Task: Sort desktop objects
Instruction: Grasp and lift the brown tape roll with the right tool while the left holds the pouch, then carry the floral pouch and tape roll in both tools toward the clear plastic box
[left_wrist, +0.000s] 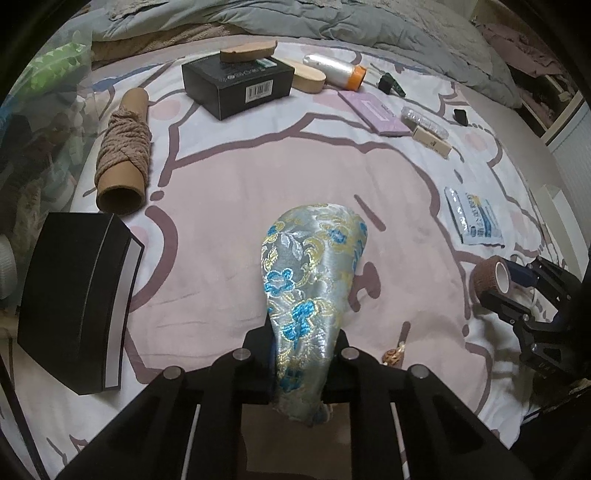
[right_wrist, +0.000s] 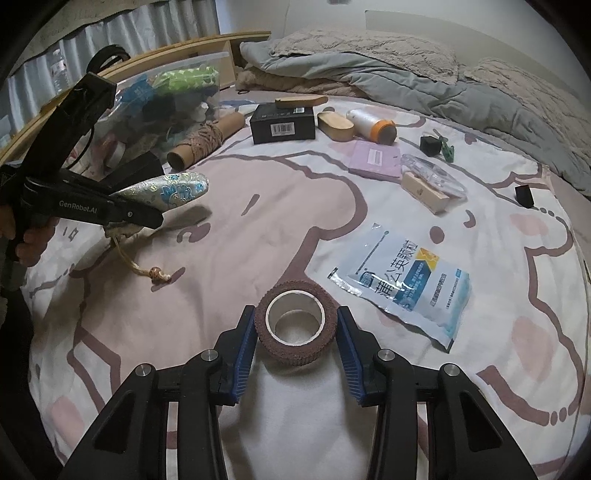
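Left wrist view showed the left gripper (left_wrist: 301, 354) pinching a shiny blue and gold pouch (left_wrist: 310, 273) near its tied end. The pouch stuck out past the fingers, over the pink and white bedsheet (left_wrist: 221, 221). In the right wrist view the pouch (right_wrist: 166, 190) was off the sheet, and its cord with a bead (right_wrist: 157, 275) hung down so the bead lay on the sheet. A hand (right_wrist: 22, 236) held the handle of that gripper (right_wrist: 147, 216).

The right gripper (right_wrist: 295, 325) had its blue pads (right_wrist: 245, 343) pressed on both sides of a brown roll of tape (right_wrist: 295, 325). The roll lay on the sheet with its hole facing up. Just beside it on the right lay a white and blue packet (right_wrist: 402, 284).

Farther back on the bed there was a black box (right_wrist: 282, 123) with a wooden piece (right_wrist: 299, 100) on top. Near it lay a cardboard tube (right_wrist: 203, 142) wrapped in string, a purple card (right_wrist: 376, 160) and a white spool (right_wrist: 373, 127) with an orange ring. A clear bin (right_wrist: 173, 99) full of things stood at the left side. Another black box (left_wrist: 77, 295) sat at the left in the left wrist view. A grey blanket (right_wrist: 424, 77) was bunched up at the back.
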